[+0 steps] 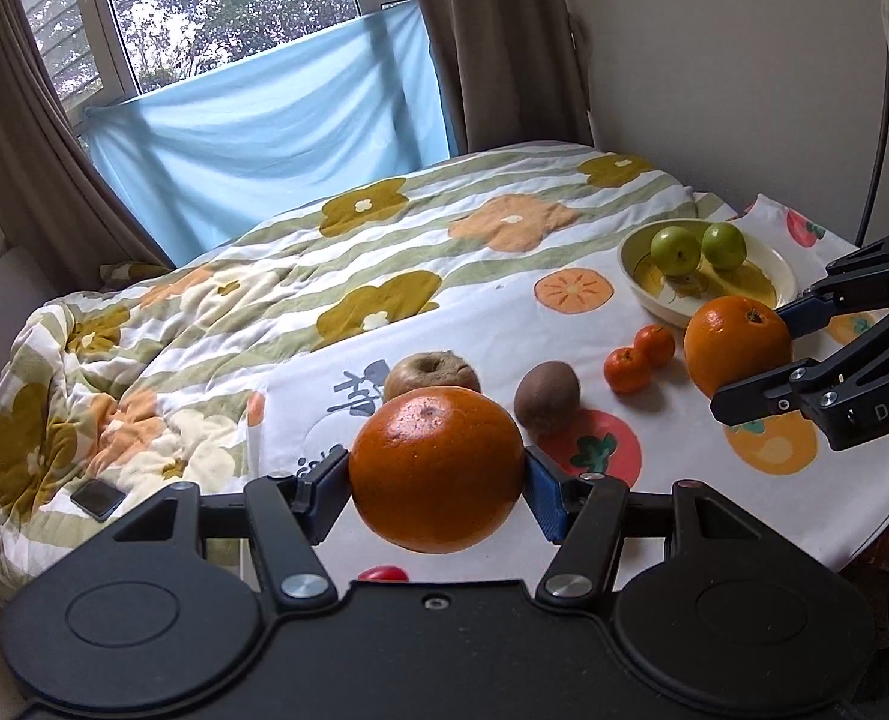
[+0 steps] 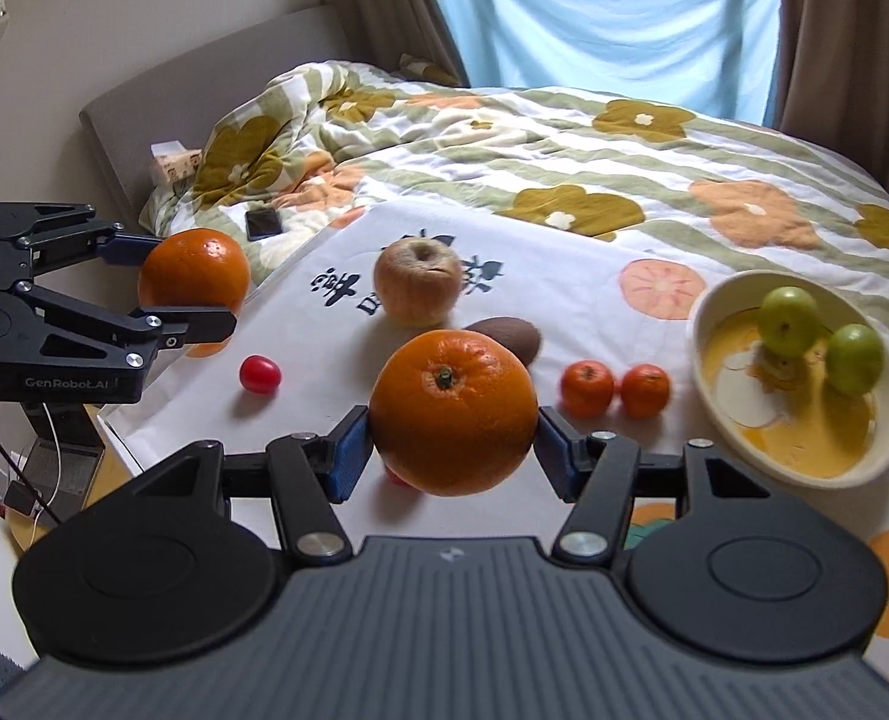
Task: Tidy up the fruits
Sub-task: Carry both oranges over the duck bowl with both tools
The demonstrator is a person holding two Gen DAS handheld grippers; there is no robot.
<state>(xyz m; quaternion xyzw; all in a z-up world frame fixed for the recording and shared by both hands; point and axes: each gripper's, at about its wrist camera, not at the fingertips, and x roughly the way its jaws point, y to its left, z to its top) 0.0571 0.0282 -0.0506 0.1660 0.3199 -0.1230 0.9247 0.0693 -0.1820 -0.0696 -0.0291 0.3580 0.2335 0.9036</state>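
Two big oranges are up off the cloth, one in each tool. The left gripper [image 1: 437,483] has its blue pads pressed against both sides of the first orange [image 1: 436,468], carrying it above the near edge of the printed cloth [image 1: 474,324]. The right gripper [image 2: 453,447] is clamped the same way on the second orange [image 2: 453,411], stem facing the camera, held over the middle of the spread; from the left wrist view that fruit hangs just in front of the bowl. Counting what lies on the cloth: one brownish, wrinkled apple [image 2: 418,282], one kiwi [image 1: 547,394] just beside it, and two small tangerines [image 2: 615,389] touching each other between the kiwi and the bowl. One cherry tomato [image 2: 259,374] sits alone toward the left edge, and a second small red thing peeks out beneath the held orange in the right wrist view, too hidden to name. The cream bowl [image 2: 708,324] with the yellow inside stands at the right end of the cloth and holds two green fruits [image 2: 789,321] side by side, nothing else. The cloth is spread over a flowered quilt [image 1: 234,276], on which one dark phone [image 1: 97,499] lies near the rumpled end. Behind are a window half covered by a blue sheet [image 1: 264,120] and brown curtains.
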